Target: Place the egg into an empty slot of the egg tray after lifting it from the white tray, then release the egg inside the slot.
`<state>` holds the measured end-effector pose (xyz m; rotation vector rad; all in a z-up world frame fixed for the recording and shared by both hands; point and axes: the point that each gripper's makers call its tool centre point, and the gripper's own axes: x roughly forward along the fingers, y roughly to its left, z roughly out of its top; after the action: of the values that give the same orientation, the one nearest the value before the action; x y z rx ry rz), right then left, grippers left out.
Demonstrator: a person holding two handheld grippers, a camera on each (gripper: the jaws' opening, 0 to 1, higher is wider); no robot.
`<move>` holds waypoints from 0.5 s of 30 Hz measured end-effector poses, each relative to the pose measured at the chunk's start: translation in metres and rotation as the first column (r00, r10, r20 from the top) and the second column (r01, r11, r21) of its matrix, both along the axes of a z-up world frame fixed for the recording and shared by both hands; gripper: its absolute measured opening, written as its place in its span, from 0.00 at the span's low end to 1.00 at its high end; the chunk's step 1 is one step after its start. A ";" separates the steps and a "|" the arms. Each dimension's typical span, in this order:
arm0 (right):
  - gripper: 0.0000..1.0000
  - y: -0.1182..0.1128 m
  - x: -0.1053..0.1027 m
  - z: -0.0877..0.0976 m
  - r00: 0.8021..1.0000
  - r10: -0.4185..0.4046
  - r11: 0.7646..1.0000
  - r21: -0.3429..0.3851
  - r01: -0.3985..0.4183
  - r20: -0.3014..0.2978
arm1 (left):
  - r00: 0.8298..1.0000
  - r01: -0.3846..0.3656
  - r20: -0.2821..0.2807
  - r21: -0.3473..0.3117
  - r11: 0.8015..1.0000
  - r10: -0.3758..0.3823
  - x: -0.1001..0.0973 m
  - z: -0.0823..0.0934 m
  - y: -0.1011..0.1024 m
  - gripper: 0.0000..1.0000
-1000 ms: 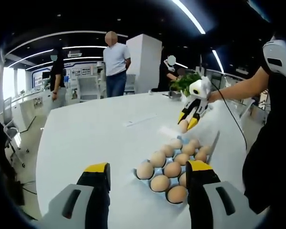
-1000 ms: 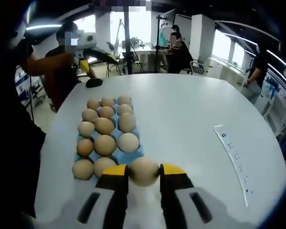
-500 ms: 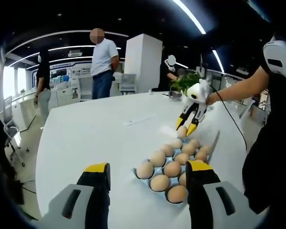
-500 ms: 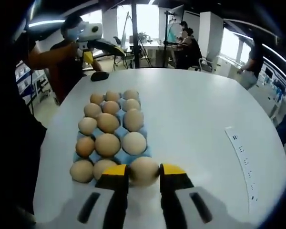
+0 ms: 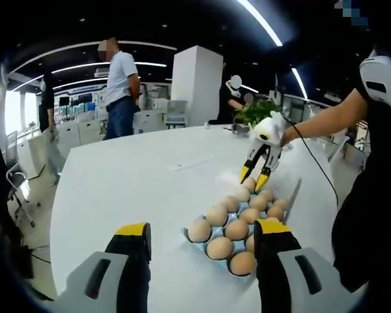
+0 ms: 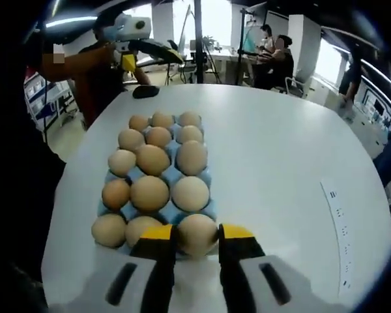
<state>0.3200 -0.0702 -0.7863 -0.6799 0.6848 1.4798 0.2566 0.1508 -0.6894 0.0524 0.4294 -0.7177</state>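
- White surface [image 6: 274, 163] carries blue egg tray [image 6: 207, 207], nearly full.
- Right hand-held gripper [image 6: 197, 236] clenched on egg [image 6: 197, 233], at near corner slot; I lower straight, then release gently.
- Left hand-held gripper [image 5: 202, 236] empty, jaws apart.

A broad white tabletop [image 6: 274, 150] with a rounded edge carries everything; a blue egg tray [image 6: 158, 189] lies directly on it, its slots holding brown and pale eggs in three rows; in the left gripper view the same tray [image 5: 238, 225] sits toward the tabletop's [image 5: 124, 189] near right part; a white strip with dark marks [image 6: 337, 225] lies flat beside the tray, well apart; a small dark object [image 6: 145, 91] rests near the far edge.
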 end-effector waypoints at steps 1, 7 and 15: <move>0.25 0.000 0.000 0.000 1.000 0.004 1.000 -0.002 -0.004 0.000 | 1.000 0.001 -0.001 0.000 1.000 -0.001 0.000 0.000 -0.001 0.65; 0.25 0.002 -0.005 -0.007 0.999 0.047 0.998 -0.033 -0.047 -0.008 | 1.000 0.006 -0.004 0.000 1.000 -0.006 0.001 -0.001 -0.003 0.65; 0.25 0.002 -0.005 -0.009 0.997 0.082 0.995 -0.055 -0.082 -0.011 | 1.000 0.006 -0.008 0.000 1.000 -0.006 0.001 -0.002 -0.004 0.65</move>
<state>0.3147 -0.0683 -0.7948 -0.7520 0.7138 1.5447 0.2578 0.1473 -0.6919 0.0513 0.4370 -0.7235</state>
